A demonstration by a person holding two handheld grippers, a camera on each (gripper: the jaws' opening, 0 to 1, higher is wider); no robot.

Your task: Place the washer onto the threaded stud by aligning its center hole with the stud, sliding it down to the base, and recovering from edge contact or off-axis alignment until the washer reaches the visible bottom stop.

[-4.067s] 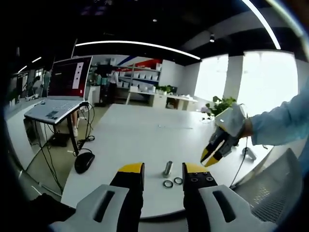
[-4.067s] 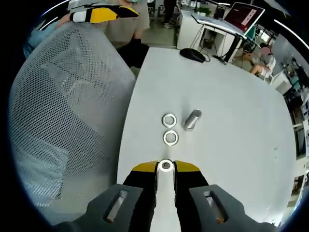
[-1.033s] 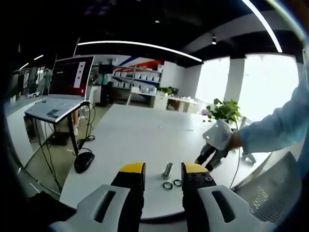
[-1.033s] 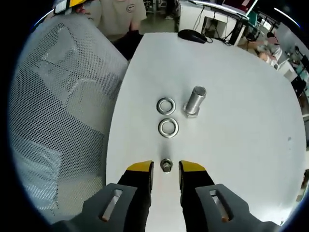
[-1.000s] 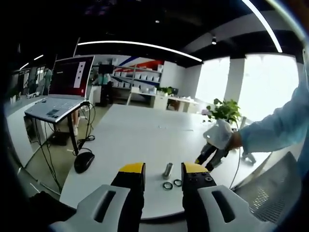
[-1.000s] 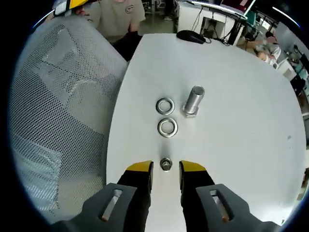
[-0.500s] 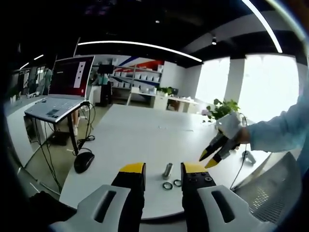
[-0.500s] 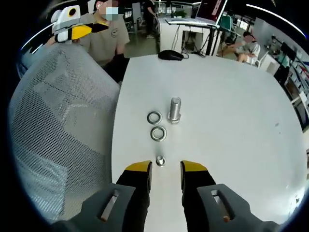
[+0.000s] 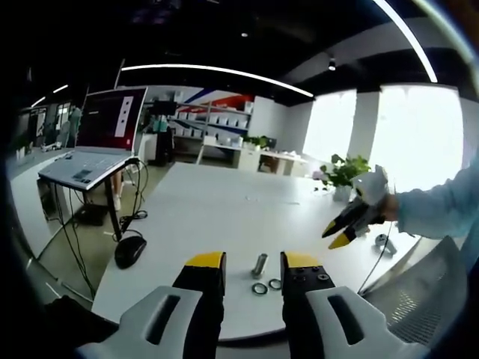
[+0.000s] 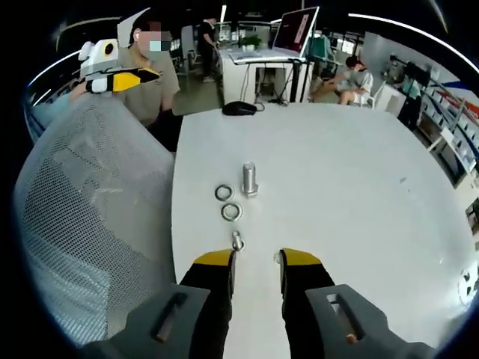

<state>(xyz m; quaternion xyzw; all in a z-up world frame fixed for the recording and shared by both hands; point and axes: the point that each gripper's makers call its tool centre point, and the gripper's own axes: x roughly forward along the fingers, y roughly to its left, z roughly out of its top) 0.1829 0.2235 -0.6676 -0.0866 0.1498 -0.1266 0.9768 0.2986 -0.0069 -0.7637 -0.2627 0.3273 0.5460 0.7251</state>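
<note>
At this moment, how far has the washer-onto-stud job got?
Nothing is seated yet: the threaded stud stands bare, with two washers flat on the table beside it. Neither the right gripper nor the left gripper holds anything; both jaws stand open. Picking, aligning and sliding down remain.

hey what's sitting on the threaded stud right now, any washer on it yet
Nothing visible on the threaded stud: its shaft looks bare in the right gripper view. Two washers lie flat on the table beside it. Its far side is hidden.
</note>
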